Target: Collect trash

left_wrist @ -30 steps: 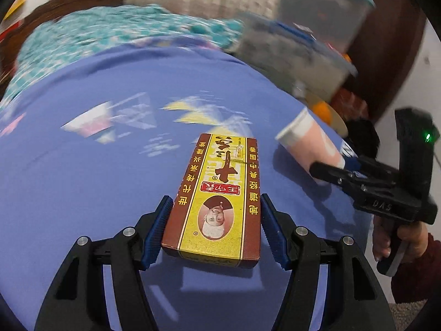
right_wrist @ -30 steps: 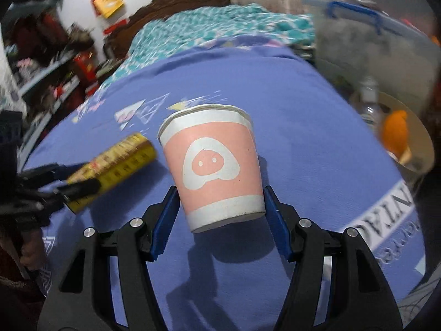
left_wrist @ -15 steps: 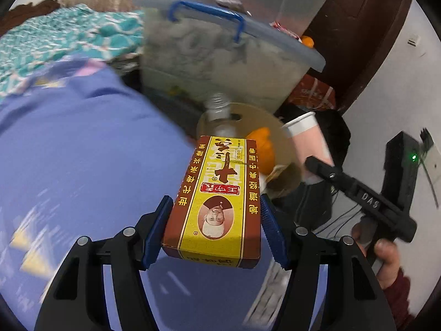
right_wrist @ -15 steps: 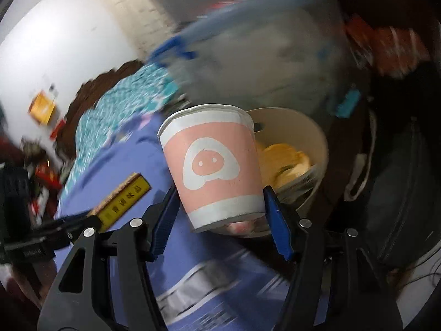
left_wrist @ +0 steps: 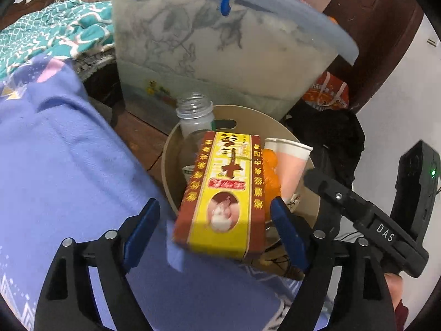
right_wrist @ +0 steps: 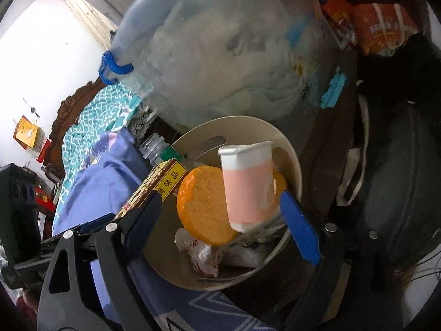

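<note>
bin (left_wrist: pixel 168 162) floor hidden, box (left_wrist: pixel 223 193) print blurred

The bin (right_wrist: pixel 292 154) stands beside the bed (left_wrist: pixel 55 165), before the storage box (left_wrist: pixel 220 55). In it lie a bottle (left_wrist: pixel 194 121) and wrappers (right_wrist: pixel 201 253).

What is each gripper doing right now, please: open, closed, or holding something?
Left gripper: jaws just opened, clear of the yellow box between them.
Right gripper: jaws just opened, pink paper cup released over the bin.
</note>
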Available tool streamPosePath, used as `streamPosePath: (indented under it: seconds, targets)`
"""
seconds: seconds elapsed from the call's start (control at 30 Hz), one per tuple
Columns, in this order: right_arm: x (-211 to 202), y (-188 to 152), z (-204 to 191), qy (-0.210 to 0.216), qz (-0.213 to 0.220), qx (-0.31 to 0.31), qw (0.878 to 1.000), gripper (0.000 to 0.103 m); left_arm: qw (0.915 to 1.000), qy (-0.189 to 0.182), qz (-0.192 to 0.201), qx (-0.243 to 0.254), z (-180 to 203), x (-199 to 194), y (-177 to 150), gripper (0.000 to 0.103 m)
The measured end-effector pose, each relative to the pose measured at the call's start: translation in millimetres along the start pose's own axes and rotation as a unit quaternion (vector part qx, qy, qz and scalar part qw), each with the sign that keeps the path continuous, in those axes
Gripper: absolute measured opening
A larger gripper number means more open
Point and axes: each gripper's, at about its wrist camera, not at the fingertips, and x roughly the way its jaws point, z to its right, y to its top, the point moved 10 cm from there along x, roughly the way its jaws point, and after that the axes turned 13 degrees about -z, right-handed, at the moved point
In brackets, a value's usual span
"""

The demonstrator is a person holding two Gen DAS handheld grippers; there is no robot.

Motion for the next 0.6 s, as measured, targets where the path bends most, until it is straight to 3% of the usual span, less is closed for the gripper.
streamPosePath:
  seconds: [0.2, 0.23, 0.3, 0.37, 0.4, 0.53, 0.6]
  targets:
    - [-23, -28, -2, 0.006, 0.022, 0.015, 1.0, 0.086, 0.9998, 0.004, 0.022, 0.003, -15, -36, -29, 0.079]
    - [-26, -33, -9, 0.012, 0.02, 0.01, 1.0, 0.082, 0.9997, 0.005, 0.022, 0.004, -18, -41, -36, 0.079]
    - [-30, -37, -30, 0.028, 0.015, -0.013, 0.999, 0.063, 0.9997, -0.001, 0.023, -0.004, -25, -50, -52, 0.078]
    - [-30, -39, -62, 0.033, 0.005, -0.065, 0.997, 0.054, 0.9997, -0.007, 0.02, -0.013, -34, -58, -69, 0.078]
    - [-28, -41, -76, 0.037, -0.004, -0.086, 0.996, 0.048, 0.9996, -0.01, 0.018, -0.017, -39, -63, -79, 0.075]
    - [0, -42, -120, 0.094, -0.073, -0.106, 0.987, 0.048, 0.9996, -0.008, 0.016, -0.022, -58, -80, -110, 0.07]
    - [32, -46, -127, 0.136, -0.146, -0.084, 0.976, 0.044, 0.9995, -0.006, 0.016, -0.026, -66, -86, -122, 0.07]
